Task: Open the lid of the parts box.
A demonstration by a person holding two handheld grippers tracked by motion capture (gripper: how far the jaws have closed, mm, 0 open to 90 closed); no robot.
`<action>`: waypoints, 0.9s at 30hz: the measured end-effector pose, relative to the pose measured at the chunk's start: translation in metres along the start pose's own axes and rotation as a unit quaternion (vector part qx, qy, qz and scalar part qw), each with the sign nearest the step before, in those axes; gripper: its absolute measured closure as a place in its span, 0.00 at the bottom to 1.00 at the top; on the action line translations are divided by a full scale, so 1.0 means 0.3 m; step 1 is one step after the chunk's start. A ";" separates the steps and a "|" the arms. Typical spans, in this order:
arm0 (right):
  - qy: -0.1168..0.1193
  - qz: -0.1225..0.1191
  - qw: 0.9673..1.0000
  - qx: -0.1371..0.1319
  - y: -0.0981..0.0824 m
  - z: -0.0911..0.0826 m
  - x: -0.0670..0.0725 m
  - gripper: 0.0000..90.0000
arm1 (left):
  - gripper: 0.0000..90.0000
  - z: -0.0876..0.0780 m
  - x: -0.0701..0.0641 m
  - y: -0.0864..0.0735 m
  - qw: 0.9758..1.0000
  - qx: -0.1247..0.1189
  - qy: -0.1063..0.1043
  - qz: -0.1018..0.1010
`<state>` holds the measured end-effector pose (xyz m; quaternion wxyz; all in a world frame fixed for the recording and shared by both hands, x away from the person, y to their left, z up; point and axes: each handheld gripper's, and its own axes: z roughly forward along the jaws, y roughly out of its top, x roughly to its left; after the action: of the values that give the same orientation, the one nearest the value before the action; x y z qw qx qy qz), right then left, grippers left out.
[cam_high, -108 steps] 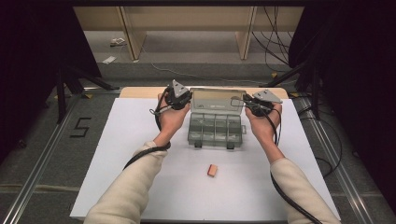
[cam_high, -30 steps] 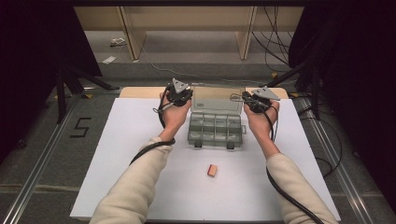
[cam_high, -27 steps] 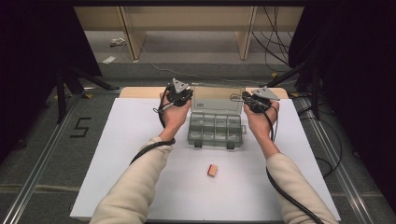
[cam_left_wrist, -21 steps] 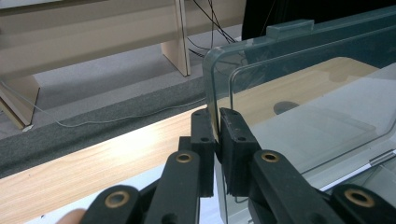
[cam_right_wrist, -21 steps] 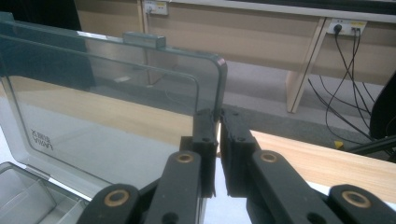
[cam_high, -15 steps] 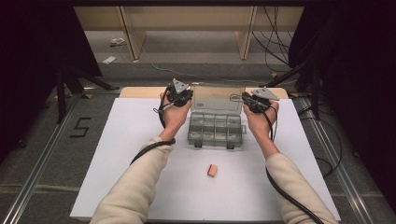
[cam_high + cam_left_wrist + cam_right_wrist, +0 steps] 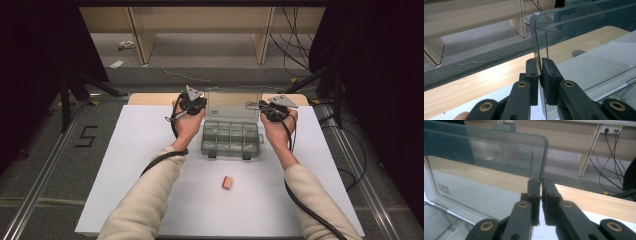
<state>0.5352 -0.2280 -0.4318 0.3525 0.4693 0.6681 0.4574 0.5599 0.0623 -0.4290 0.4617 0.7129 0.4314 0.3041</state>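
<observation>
Grippers are pinching clear lid [image 7: 233, 104] of organizer box [image 7: 230, 140] mid-table: left gripper [image 7: 540, 65] clenching one side edge, right gripper [image 7: 539, 185] the other; lid standing raised, compartments looking empty.

Bench [image 7: 150, 150]: white surface, with a light wooden strip [image 7: 150, 98] exposed along the far edge. Resting directly on it: a clear compartment box [image 7: 230, 140], set centrally toward the far side, and a small tan block [image 7: 227, 183], lying well apart on the near side.
</observation>
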 end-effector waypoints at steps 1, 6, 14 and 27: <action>0.000 0.001 1.000 0.002 -0.001 0.001 0.000 0.96 | 0.92 0.002 0.000 -0.002 1.000 0.002 0.000 0.001; 0.003 0.004 1.000 0.007 -0.010 0.007 -0.003 0.95 | 0.92 0.010 0.001 -0.010 1.000 0.008 -0.001 0.000; 0.006 0.007 1.000 0.019 -0.027 0.018 -0.006 0.95 | 0.92 0.022 0.003 -0.025 1.000 0.018 -0.003 -0.003; 0.013 0.010 0.999 0.040 -0.050 0.035 -0.006 0.94 | 0.93 0.045 0.004 -0.057 0.999 0.041 -0.001 -0.006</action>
<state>0.5405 -0.2290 -0.4494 0.3198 0.4838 0.6856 0.4400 0.5659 0.0616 -0.4499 0.4340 0.7288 0.4479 0.2827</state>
